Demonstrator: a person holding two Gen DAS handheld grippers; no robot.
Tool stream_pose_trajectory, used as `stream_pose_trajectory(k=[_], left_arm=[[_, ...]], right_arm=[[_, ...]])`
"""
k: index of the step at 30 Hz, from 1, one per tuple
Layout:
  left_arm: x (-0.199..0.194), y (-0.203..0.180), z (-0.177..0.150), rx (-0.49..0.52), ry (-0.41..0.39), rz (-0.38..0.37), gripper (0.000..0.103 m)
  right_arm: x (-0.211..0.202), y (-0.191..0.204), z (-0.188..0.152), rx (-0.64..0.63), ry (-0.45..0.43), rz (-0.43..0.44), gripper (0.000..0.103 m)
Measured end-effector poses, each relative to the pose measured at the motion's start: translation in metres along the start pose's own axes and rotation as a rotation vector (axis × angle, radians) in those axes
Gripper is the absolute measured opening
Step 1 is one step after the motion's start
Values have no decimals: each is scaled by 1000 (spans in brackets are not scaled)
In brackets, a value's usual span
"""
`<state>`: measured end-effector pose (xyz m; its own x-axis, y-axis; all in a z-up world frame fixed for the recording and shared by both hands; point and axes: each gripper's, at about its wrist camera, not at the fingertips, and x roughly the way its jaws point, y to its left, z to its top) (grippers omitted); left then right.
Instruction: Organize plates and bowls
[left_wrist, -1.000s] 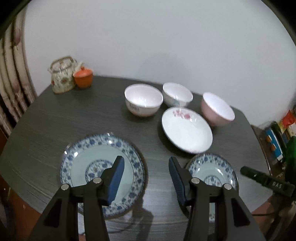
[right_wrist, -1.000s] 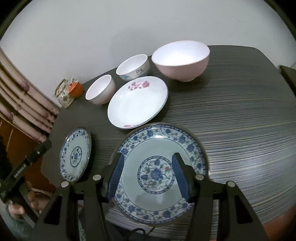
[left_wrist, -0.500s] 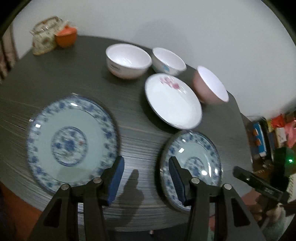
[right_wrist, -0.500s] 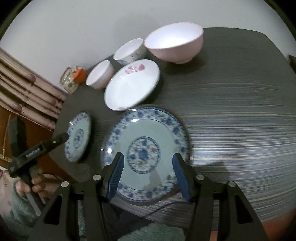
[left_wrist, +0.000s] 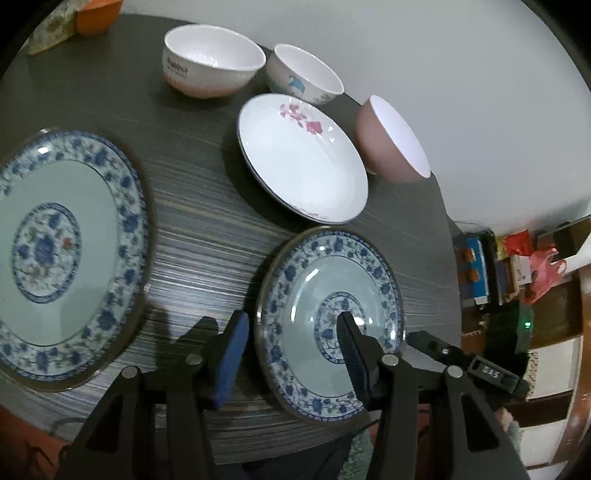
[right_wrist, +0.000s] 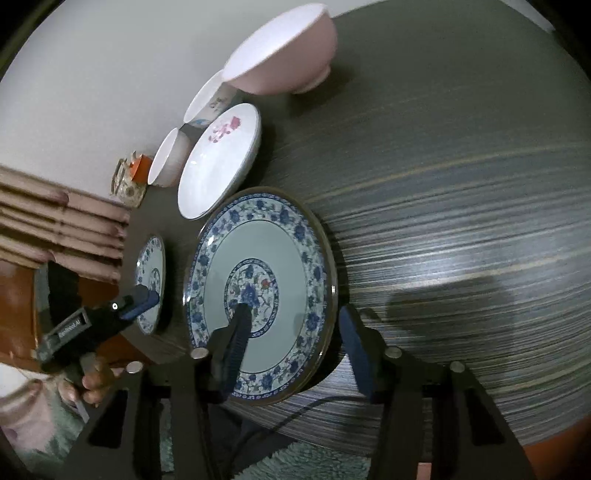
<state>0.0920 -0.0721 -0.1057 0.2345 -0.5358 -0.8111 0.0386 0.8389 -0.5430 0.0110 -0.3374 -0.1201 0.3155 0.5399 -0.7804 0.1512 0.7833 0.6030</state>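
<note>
The small blue-patterned plate (left_wrist: 328, 317) lies flat near the front edge of the dark striped surface (left_wrist: 207, 236), and nothing is in it. The left gripper (left_wrist: 291, 343) straddles the near-left rim of this plate: one of its fingers (left_wrist: 231, 343) is outside the rim, over the surface, the other is over the middle of the plate. The fingers are partly open and do not press on the plate.

Just behind the small plate sits a white plate with pink flowers (left_wrist: 303, 158), also empty. To the left of the small plate, apart from it, lies the large blue-patterned plate (right_wrist: 258, 291), empty. The right gripper (right_wrist: 295, 332) straddles its near-right rim, one finger over the centre of the plate and one outside the rim. Its fingers have just been closing, with the rim between them, but a gap remains and they hold nothing.

That makes three plates. There are also three bowls, all empty, behind the white plate: a pink bowl (left_wrist: 391, 140) at the right, a small white bowl with a blue picture (left_wrist: 303, 74), and a wider white bowl (left_wrist: 210, 62) at the left. An orange pot (left_wrist: 98, 16) stands in the far-left corner.
</note>
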Motion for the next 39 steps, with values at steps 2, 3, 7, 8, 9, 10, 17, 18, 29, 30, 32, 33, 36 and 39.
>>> stream_pose_trajectory(k=[2,3,7,8,9,10,17,18,29,30,32,33,36,39], left_arm=[[6,1,-1,-11,21,-19,51],[8,2,0,-16,27,-20,51],[15,4,1,-30,41,1,50],[17,5,1,-34,45,1,49],[18,7,2,-43,48,5,49],[19,9,3,-51,51,11,49],[24,16,4,-56,71,44,49],[25,16,4,-56,77,48,49],[32,15,1,-45,95,53,34],[33,16,1,-47,99,53,32],[33,17,1,-47,101,50,27],[34,17,1,-48,104,51,26],[36,16,0,-43,108,49,23],[36,17,-1,-39,107,51,21]], right_arm=[[3,-5,1,12,-1,11,39],[4,-8,1,26,-4,14,39],[8,-16,1,54,-9,32,37],[9,-17,2,60,-10,41,34],[9,-19,2,62,-8,46,34],[10,-19,2,65,-6,46,34],[18,-20,3,68,7,54,29],[18,-20,4,70,9,55,28],[24,-20,5,58,6,61,25],[25,-20,5,56,8,62,24],[26,-20,5,57,10,63,22],[26,-20,5,59,9,65,22],[27,-21,5,70,7,70,19],[28,-23,5,75,3,71,16]])
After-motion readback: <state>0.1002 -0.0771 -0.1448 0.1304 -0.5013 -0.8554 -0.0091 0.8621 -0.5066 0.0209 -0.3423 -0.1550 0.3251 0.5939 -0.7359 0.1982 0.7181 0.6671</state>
